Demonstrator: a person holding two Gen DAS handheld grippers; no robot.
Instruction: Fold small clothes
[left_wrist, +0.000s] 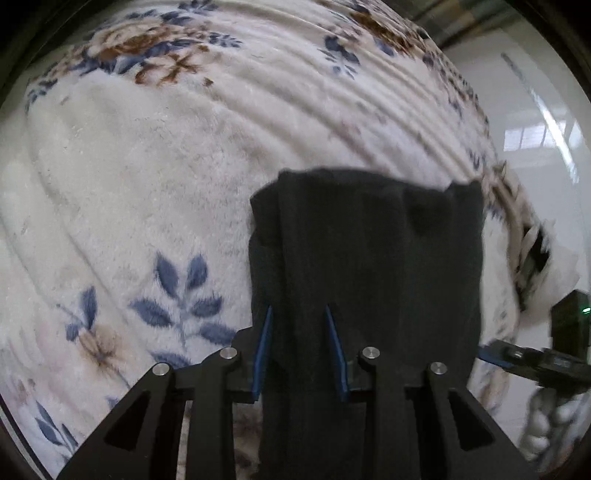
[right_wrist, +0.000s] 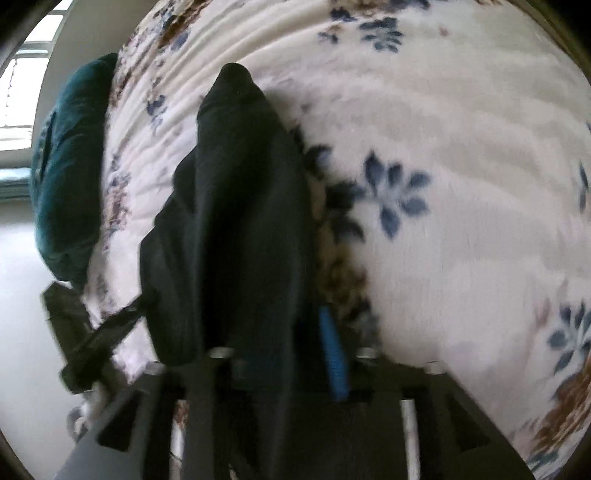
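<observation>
A dark, nearly black garment (left_wrist: 369, 251) lies folded on a fluffy white blanket with blue and brown flowers (left_wrist: 147, 184). My left gripper (left_wrist: 298, 310) points down at its near edge. The blue pads (left_wrist: 263, 350) stand apart, with the cloth running between them and not squeezed. In the right wrist view the same garment (right_wrist: 240, 203) is bunched into a long ridge. My right gripper (right_wrist: 280, 325) is over its near end. One blue pad (right_wrist: 332, 350) shows clear of the cloth; the other finger is hidden under it. The right gripper's arm (left_wrist: 532, 363) shows at the edge of the left wrist view.
A dark teal cushion or cloth (right_wrist: 66, 177) sits at the blanket's left edge in the right wrist view. Glossy white floor (left_wrist: 535, 110) lies beyond the bed's edge. A window (right_wrist: 22, 92) shows at the far left. The right wrist view is motion-blurred.
</observation>
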